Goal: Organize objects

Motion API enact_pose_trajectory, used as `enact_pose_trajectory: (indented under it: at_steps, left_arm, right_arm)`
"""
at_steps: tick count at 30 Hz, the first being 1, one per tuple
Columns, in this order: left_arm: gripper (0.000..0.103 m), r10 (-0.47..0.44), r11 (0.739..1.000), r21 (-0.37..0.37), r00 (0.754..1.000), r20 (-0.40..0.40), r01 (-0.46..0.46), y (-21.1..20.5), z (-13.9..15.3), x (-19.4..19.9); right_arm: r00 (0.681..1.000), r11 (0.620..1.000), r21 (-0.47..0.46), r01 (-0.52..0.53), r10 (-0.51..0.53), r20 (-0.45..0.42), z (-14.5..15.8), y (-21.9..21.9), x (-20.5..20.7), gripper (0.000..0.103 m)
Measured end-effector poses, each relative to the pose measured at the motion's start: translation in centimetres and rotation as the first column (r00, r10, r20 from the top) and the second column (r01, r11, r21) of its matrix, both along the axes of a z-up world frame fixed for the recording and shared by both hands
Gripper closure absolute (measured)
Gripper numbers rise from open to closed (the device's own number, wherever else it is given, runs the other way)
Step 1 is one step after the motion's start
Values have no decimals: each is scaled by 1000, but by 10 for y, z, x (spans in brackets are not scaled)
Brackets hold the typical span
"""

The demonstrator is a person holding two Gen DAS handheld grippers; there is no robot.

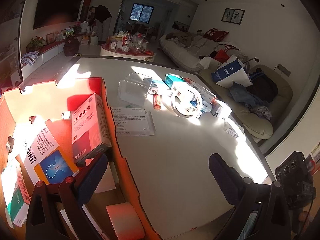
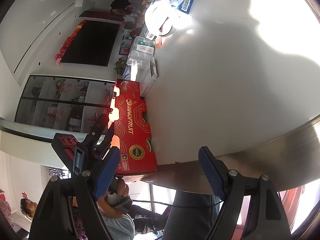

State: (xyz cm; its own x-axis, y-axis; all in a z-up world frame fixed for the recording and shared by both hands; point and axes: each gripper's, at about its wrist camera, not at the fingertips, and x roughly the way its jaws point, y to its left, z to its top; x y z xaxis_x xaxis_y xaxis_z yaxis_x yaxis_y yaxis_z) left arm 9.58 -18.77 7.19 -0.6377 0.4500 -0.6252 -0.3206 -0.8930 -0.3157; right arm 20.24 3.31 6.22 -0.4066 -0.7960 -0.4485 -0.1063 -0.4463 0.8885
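With both grippers' fingers (image 1: 94, 172) apart and empty, the flat white cardboard medicine carton (image 1: 133, 121) at mid-frame on the white desk (image 1: 180, 160), judged light and crushable, is best pinched across its narrow edges.

This is a home living room. Beyond the white table (image 1: 180, 170), at twelve o'clock, a low round coffee table (image 1: 128, 50) is crowded with bottles and packets. A long pale fabric sofa (image 1: 184, 48) with a red cushion (image 1: 216, 34) runs toward two o'clock beneath two framed black-and-white pictures (image 1: 233, 16). At ten o'clock a large dark wall-mounted television (image 1: 58, 2) hangs above a low white media bench (image 1: 50, 51) holding potted plants.
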Motion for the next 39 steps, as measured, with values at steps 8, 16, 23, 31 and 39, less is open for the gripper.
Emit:
enact_pose_trajectory:
  at_steps: [8,16,23,31,39]
  left_arm:
    - [0,-83,996,36,997,-8,83,3,2,6]
    - [0,-132,990,54,991,16,131,7,1,9]
    - [0,-121,981,162,989,80,107,-4,-6,3]
    - [0,-133,987,99,989,62,127,4,-4,6]
    - [0,-20,999,48,1000,-2,21,3,38,16]
  right_arm:
    - [1000,1000,3,23,-23,10,-2,9,-4,23]
    - [1000,1000,-11,29,-29,8,-7,7,-1,23]
    - [1000,1000,-20,-11,11,-1,-10,-8,3,21]
    - [1000,999,39,-22,23,-13,-3,-9,3,21]
    - [992,964,249,90,-63,-113,25,38,-17,20]
